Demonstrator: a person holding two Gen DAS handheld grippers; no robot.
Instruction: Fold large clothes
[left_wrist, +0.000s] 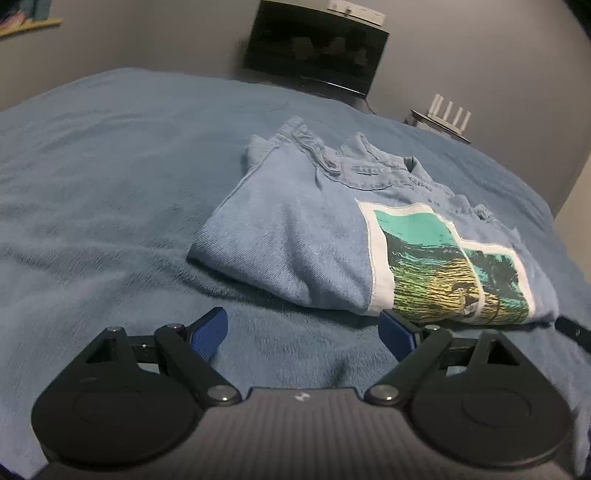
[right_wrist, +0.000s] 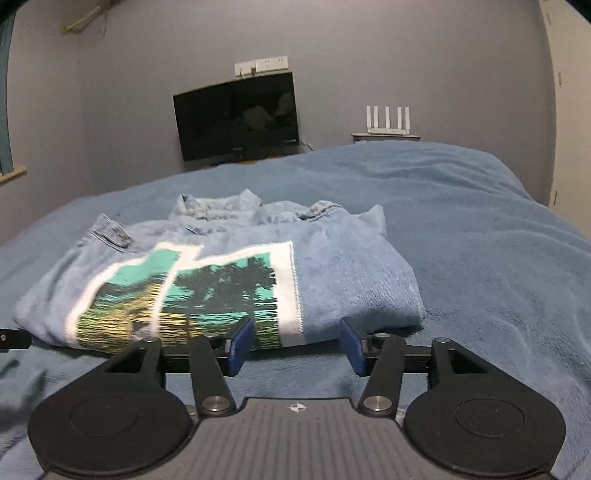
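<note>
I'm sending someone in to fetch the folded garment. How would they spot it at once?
Look at the bed with the blue fleece blanket facing the dark screen. The folded light-blue denim garment lies on it. Only it carries a white-bordered print of palm trees against turquoise.

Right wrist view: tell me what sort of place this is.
Most likely a bedroom. A folded denim garment lies on a bed under a blue blanket; against the grey wall stand a dark screen and a white router.
</note>
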